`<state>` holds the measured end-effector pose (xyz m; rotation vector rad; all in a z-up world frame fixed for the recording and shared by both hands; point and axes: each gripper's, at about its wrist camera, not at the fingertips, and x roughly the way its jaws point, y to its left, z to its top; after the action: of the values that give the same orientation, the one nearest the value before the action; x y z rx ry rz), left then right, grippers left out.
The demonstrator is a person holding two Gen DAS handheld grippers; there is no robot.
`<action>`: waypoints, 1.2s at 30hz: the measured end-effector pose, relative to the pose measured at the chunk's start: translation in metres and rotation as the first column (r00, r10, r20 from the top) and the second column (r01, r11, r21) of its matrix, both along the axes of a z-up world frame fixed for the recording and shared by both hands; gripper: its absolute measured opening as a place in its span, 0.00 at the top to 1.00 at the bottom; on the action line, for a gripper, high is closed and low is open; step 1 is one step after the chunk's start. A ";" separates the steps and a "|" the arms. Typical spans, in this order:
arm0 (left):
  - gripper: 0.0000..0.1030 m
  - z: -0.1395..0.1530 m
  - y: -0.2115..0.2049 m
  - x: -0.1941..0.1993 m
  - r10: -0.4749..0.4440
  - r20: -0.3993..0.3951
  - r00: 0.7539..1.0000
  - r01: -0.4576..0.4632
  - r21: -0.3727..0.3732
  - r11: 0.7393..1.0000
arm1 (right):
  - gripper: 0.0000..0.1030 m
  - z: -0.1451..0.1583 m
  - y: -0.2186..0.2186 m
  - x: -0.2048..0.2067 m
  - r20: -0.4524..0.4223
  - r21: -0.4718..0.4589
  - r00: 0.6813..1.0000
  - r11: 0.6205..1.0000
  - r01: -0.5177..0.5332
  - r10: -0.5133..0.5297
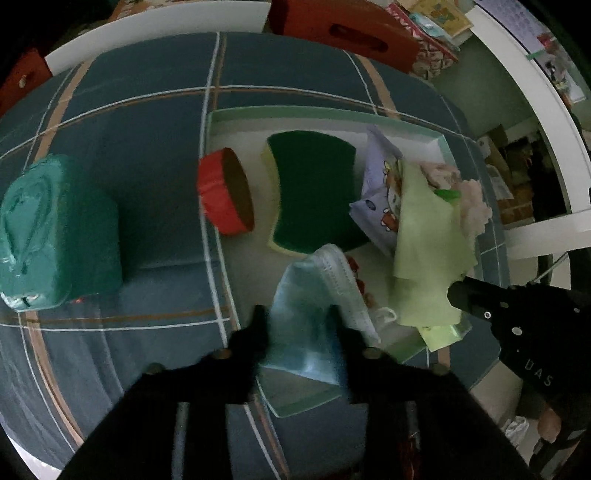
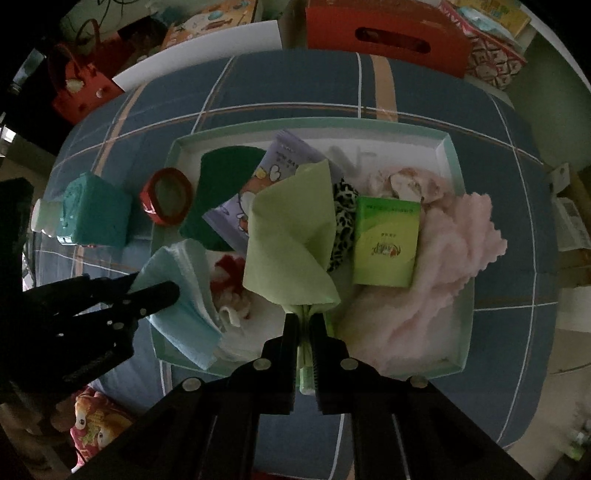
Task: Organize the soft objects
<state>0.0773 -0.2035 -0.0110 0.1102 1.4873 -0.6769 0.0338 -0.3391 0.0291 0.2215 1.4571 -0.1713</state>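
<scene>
A mint-rimmed tray (image 2: 452, 166) on a blue checked cushion holds several soft things. A stack of pale blue face masks (image 1: 314, 295) rests at its near left corner, between the fingers of my left gripper (image 1: 298, 317), which stands open around the masks with the pads apart from them. My right gripper (image 2: 304, 321) is shut on a folded light green cloth (image 2: 291, 236), which hangs over the tray's middle. The right wrist view also takes in the left gripper (image 2: 153, 286) and the masks (image 2: 184, 295). The right gripper (image 1: 458, 295) appears at the right of the left wrist view.
In the tray lie a dark green sponge (image 2: 221, 173), a purple tissue pack (image 2: 280, 162), a green tissue pack (image 2: 386, 240), a leopard-print scrunchie (image 2: 343, 206) and pink fluffy fabric (image 2: 461, 236). A red tape roll (image 2: 166, 195) and a teal packet (image 2: 96, 210) sit left of it. Red boxes (image 2: 388, 33) stand behind.
</scene>
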 end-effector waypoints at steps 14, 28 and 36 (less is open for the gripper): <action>0.12 0.047 0.072 -0.028 0.066 0.207 0.976 -0.081 0.068 0.994 | 0.40 0.028 0.036 -0.031 0.067 -0.041 0.998 0.999 0.008 -0.005; 0.11 0.023 0.146 -0.070 0.165 0.241 0.957 -0.192 0.097 0.976 | 0.25 0.001 0.096 -0.072 0.099 -0.097 0.995 0.995 -0.015 0.025; 0.11 0.016 0.163 -0.075 0.209 0.261 0.942 -0.247 0.123 0.961 | 0.25 -0.004 0.118 -0.075 0.115 -0.131 0.992 0.990 -0.041 0.057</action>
<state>0.0028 -0.0405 0.0046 0.1325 1.2864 -0.3448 -0.0417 -0.2208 0.0250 0.0890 1.3266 -0.2080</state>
